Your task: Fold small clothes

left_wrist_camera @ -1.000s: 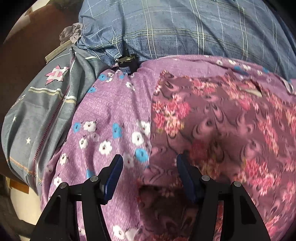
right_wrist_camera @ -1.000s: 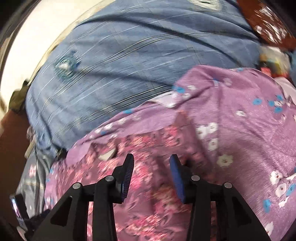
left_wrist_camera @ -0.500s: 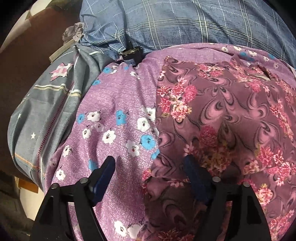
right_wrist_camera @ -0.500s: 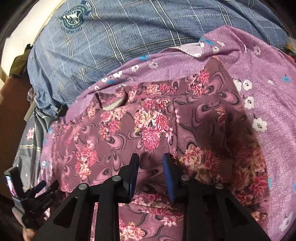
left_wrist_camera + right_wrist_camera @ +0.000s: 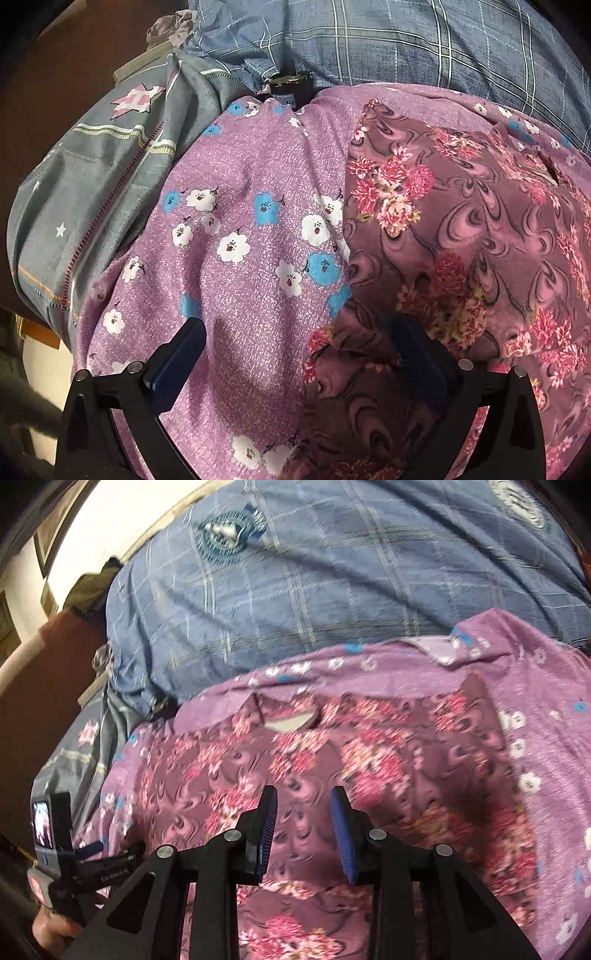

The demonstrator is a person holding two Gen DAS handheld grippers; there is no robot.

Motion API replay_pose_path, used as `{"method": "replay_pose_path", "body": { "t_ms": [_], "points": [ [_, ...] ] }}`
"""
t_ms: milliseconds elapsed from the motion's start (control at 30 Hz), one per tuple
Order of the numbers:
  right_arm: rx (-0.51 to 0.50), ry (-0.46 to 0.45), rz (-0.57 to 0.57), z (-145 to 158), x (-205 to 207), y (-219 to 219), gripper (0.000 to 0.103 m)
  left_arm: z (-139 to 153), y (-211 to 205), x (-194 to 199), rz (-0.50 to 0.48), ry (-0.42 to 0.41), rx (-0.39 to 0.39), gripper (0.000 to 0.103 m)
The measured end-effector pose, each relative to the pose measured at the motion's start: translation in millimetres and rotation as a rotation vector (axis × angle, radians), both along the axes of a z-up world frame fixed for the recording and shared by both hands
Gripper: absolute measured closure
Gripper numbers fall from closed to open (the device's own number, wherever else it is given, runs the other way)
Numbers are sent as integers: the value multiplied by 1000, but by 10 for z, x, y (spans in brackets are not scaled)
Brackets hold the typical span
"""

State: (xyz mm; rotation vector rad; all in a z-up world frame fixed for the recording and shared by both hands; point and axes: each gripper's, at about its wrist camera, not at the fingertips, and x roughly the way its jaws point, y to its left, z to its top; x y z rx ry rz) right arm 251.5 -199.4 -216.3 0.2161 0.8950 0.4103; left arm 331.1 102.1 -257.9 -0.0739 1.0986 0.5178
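Note:
A small maroon garment (image 5: 461,240) with pink flowers lies spread on a purple flowered cloth (image 5: 240,229). My left gripper (image 5: 299,341) hangs over the garment's near left corner. Its jaws are opening and stand wide, with the left pad (image 5: 184,350) over the purple cloth and the right pad (image 5: 413,347) over the garment. Neither pad presses on the fabric. In the right wrist view the garment (image 5: 369,768) shows its neck opening (image 5: 291,723) at the far edge. My right gripper (image 5: 304,812) hovers above the garment's middle, jaws narrow and opening slightly, nothing pinched between them.
A blue checked quilt (image 5: 406,44) is bunched up behind the clothes. Grey bedding with a star print (image 5: 92,166) lies at the left, beside dark brown wood (image 5: 55,74). A small black object (image 5: 290,86) sits at the purple cloth's far edge. A hand (image 5: 55,930) shows at the lower left.
The left jaws have spread much wider and the garment's corner between them has settled flat. The right gripper has slid across the garment; its jaws narrowed, then widened a little.

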Motion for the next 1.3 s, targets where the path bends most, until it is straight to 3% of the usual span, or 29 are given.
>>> {"method": "replay_pose_path", "body": {
  "t_ms": [200,367,633,967,1300],
  "points": [
    [-81,141,33,-330,65,155,72,220,-199,-105,-54,-25,46,5],
    [-35,69,41,-143,-56,69,70,564,-412,-278,-118,-114,76,5],
    [82,-46,20,252,-547,-173,54,1014,-529,-857,-171,-216,72,5],
    [19,-94,-30,448,-1468,-408,52,1244,-429,-1702,-161,-268,97,5],
    [-50,-127,9,709,-2142,-241,51,1404,-586,-2427,-228,-332,132,5]
  ]
}}
